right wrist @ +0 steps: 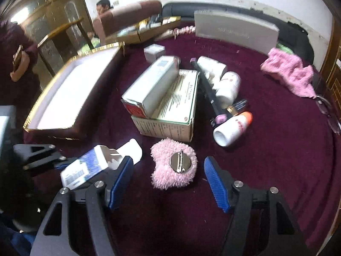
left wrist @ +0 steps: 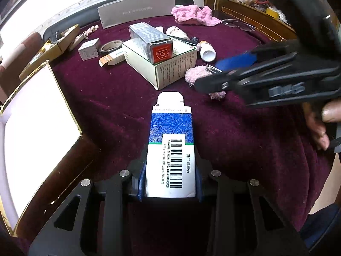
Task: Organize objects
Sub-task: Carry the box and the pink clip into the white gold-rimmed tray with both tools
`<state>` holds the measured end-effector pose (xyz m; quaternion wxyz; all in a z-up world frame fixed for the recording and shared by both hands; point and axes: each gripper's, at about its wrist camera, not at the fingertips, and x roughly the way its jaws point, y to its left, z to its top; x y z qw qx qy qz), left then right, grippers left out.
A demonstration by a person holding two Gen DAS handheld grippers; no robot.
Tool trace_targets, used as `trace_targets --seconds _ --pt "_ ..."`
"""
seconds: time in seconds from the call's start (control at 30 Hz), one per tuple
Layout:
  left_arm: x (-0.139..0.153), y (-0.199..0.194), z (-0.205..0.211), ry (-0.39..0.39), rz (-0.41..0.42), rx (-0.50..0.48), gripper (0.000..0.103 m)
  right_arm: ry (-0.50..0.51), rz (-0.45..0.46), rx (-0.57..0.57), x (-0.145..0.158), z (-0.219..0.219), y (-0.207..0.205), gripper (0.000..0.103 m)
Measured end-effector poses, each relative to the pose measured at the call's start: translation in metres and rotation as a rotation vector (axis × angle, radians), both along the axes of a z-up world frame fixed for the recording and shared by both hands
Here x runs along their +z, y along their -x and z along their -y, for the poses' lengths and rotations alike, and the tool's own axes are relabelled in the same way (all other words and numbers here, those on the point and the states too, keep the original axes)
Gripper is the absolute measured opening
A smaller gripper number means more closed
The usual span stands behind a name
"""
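Observation:
My left gripper (left wrist: 170,183) is shut on a blue-and-white medicine box (left wrist: 171,149) with a barcode, whose white end flap stands open at the far end. The right wrist view shows the same box (right wrist: 89,164) at the lower left. A pink fluffy brooch (right wrist: 173,164) lies pin side up on the dark red cloth (right wrist: 266,149). My right gripper (right wrist: 168,183) is open just short of the brooch, one blue pad on each side, neither touching it. In the left wrist view the right gripper (left wrist: 215,72) hangs over the brooch (left wrist: 192,74), with a hand behind it.
A green-and-white carton (right wrist: 170,115) carries a grey box with a red end (right wrist: 149,89) just beyond the brooch. White bottles (right wrist: 230,128) lie to its right. An open gold-edged box with white lining (right wrist: 70,93) stands at the left. Pink cloth (right wrist: 292,72) lies far right.

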<state>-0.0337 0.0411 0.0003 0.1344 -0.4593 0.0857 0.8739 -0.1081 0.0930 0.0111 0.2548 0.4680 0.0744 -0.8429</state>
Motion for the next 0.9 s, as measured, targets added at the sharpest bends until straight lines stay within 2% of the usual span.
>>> trace_targets --seconds 0.03,0.07,0.2,0.47,0.57,0.9 --pt "0.0 0.0 0.0 -0.002 -0.003 0.0 0.035 -0.027 0.004 -0.015 -0.005 0.001 0.001 0.035" --pt "0.0 0.0 0.0 -0.002 -0.007 -0.005 0.034 -0.057 -0.001 -0.042 -0.01 -0.001 0.002 0.033" --pt "0.0 0.001 -0.002 0.002 -0.015 -0.002 0.034 0.026 0.007 -0.062 -0.008 -0.017 -0.001 0.028" --pt "0.009 0.0 -0.002 -0.005 -0.059 -0.002 0.034 0.109 -0.064 -0.119 0.005 -0.02 -0.029 0.027" --pt "0.013 -0.002 0.003 -0.012 -0.072 0.024 0.034 0.158 -0.053 -0.136 0.005 -0.028 -0.036 0.027" --pt "0.022 -0.019 0.012 -0.024 -0.101 0.042 0.034 0.185 -0.052 -0.143 0.006 -0.033 -0.051 0.027"
